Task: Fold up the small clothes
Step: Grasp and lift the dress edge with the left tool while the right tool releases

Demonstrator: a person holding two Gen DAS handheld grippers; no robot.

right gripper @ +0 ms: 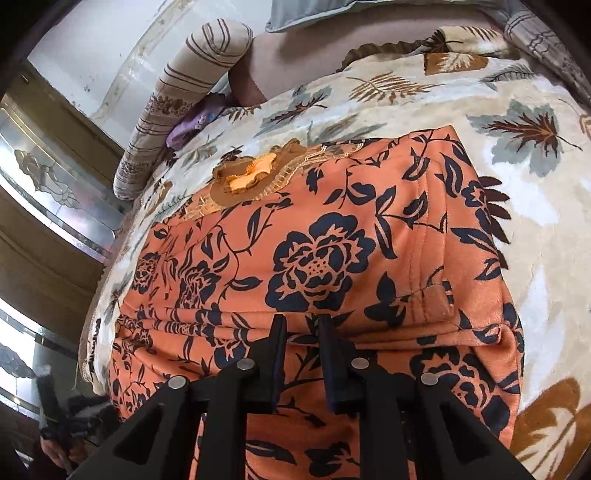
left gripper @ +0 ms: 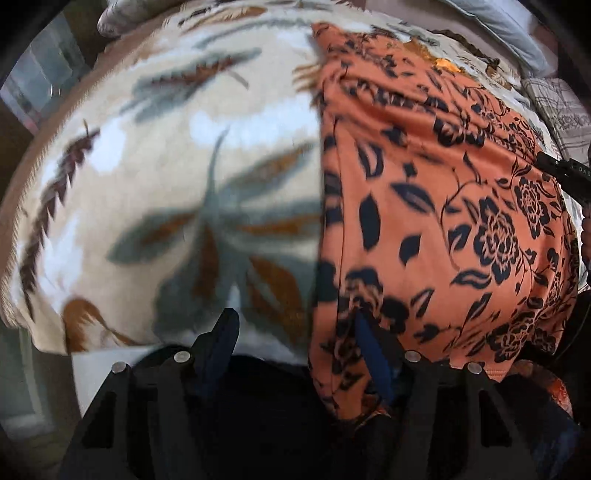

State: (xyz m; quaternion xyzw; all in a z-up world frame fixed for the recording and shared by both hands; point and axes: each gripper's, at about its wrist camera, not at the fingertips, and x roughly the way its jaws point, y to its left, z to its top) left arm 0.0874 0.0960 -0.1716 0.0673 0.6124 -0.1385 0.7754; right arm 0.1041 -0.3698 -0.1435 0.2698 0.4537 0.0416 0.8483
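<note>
An orange garment (left gripper: 443, 221) with a dark flower print lies spread on a leaf-patterned blanket (left gripper: 166, 166). My left gripper (left gripper: 293, 314) is open and points down at the garment's left edge. Its right finger (left gripper: 373, 354) is tucked into the hanging cloth, and its left finger (left gripper: 225, 332) stands apart over the blanket. In the right wrist view the garment (right gripper: 332, 258), with its gold-trimmed neckline (right gripper: 255, 173) at the far end, fills the middle. My right gripper (right gripper: 302, 321) is shut on a raised fold at its near edge.
The blanket (right gripper: 535, 221) covers a bed. A striped bolster (right gripper: 192, 92), a purple cloth (right gripper: 188, 125) and a grey pillow (right gripper: 332, 14) lie at its far side. A checked cushion (left gripper: 557, 107) sits beyond the garment. A glass-panelled door (right gripper: 55, 184) stands left of the bed.
</note>
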